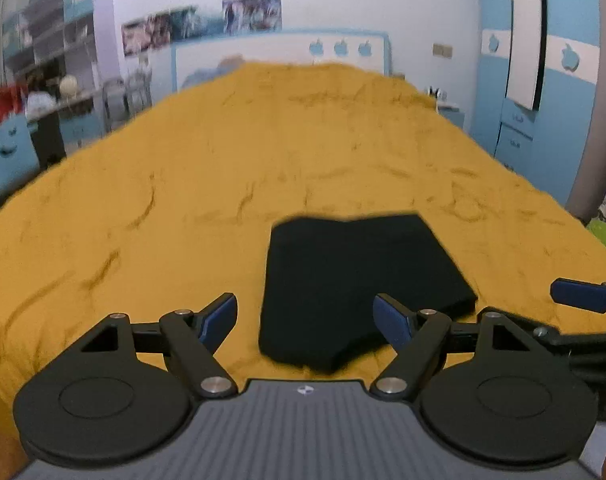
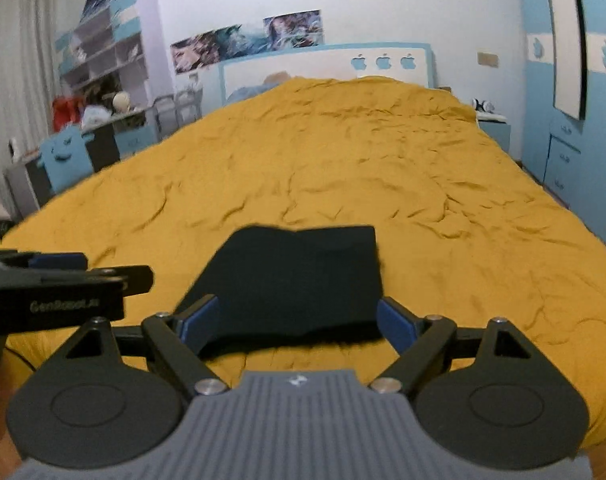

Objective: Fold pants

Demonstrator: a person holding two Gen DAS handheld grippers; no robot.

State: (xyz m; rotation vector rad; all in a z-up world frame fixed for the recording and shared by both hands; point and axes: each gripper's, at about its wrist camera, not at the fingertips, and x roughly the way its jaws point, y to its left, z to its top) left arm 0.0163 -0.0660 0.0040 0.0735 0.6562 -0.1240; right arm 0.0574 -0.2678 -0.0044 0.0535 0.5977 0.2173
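1. Both claws are gaping wide and gripping nothing: we are holding the left gripper (image 1: 305, 322) and right gripper (image 2: 299, 326) above the bed
2. We are seeing the folded black pants (image 1: 351, 280) lying on the yellow bedspread (image 1: 183, 180), untouched

The pants (image 1: 355, 280) (image 2: 299, 276) are black and are folded into a compact, roughly rectangular bundle of several layers. They are laid flat on a mustard-yellow bedspread (image 1: 183, 184) (image 2: 463, 208), toward its near end. A shallow notch is seen in the far edge, where two halves meet. The near edge is thicker and slightly uneven, with one corner drooping forward. No print or pattern can be made out.
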